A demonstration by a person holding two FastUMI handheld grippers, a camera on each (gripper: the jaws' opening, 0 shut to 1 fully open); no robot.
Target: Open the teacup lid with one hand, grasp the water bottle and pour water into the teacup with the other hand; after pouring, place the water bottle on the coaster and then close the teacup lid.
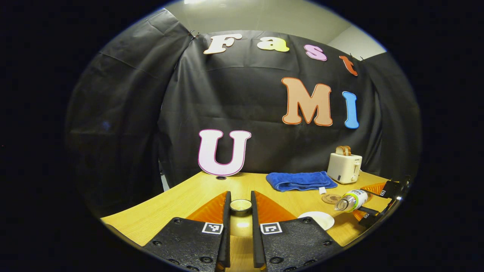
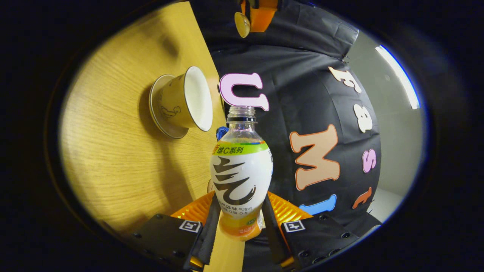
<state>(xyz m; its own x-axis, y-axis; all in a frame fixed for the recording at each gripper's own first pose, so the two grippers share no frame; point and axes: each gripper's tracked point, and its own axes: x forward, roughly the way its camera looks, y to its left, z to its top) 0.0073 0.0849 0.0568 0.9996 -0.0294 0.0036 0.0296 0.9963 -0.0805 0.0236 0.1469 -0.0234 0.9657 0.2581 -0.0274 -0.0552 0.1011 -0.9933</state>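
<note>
Between the left gripper (image 1: 240,211)'s two fingers (image 1: 227,226) sits the teacup lid (image 1: 241,205), pinched from both sides and held above the wooden counter (image 1: 181,200). Bare wood runs ahead to the counter's far edge at the black cloth wall. Off to the right lie a blue towel (image 1: 300,180), a toaster (image 1: 344,168), the round coaster (image 1: 331,198) and the white rim of the teacup (image 1: 317,219). Past them the right gripper (image 1: 382,204) holds the water bottle (image 1: 351,200) tipped on its side, capless mouth toward the cup. From the right gripper view, the fingers (image 2: 210,230) clamp the bottle (image 2: 241,177) low on its body, its mouth near the uncovered teacup (image 2: 189,100) on its saucer (image 2: 160,117); open counter (image 2: 113,162) spreads around the cup, which sits close to the counter's edge.
</note>
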